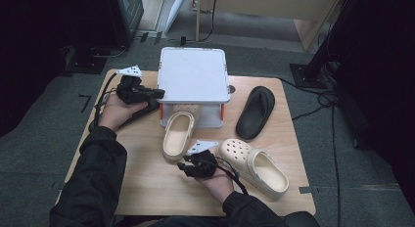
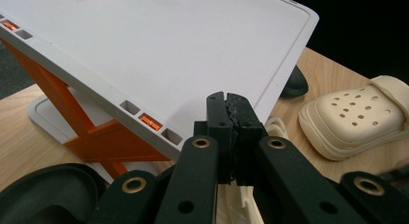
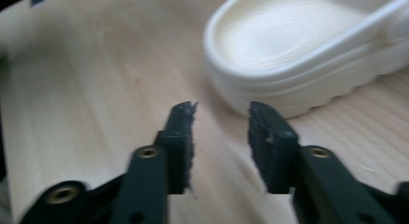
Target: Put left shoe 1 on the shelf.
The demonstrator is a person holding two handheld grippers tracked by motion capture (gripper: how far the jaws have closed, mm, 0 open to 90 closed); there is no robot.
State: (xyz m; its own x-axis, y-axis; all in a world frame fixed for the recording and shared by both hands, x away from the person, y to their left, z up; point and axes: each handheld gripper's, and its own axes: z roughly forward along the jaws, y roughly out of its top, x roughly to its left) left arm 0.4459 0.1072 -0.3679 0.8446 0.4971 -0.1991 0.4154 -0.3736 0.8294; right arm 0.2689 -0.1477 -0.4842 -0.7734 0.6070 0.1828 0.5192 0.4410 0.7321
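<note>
The right claw [image 3: 219, 132] hangs part-open and empty – the cream slipper's [image 3: 308, 50] heel sits just ahead of its tips. Next, likely: advance and straddle that rim. The left claw [image 2: 230, 119] is closed, beside the shelf [image 2: 159, 55].

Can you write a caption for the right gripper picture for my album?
Open claw hovers over the wooden table, near a cream shoe.

Cream clog [image 1: 178, 134] toe hidden under white rack [image 1: 194, 74]

Grey carpet floor [image 1: 44, 153], wooden table [image 1: 147, 188], dark surroundings.
</note>
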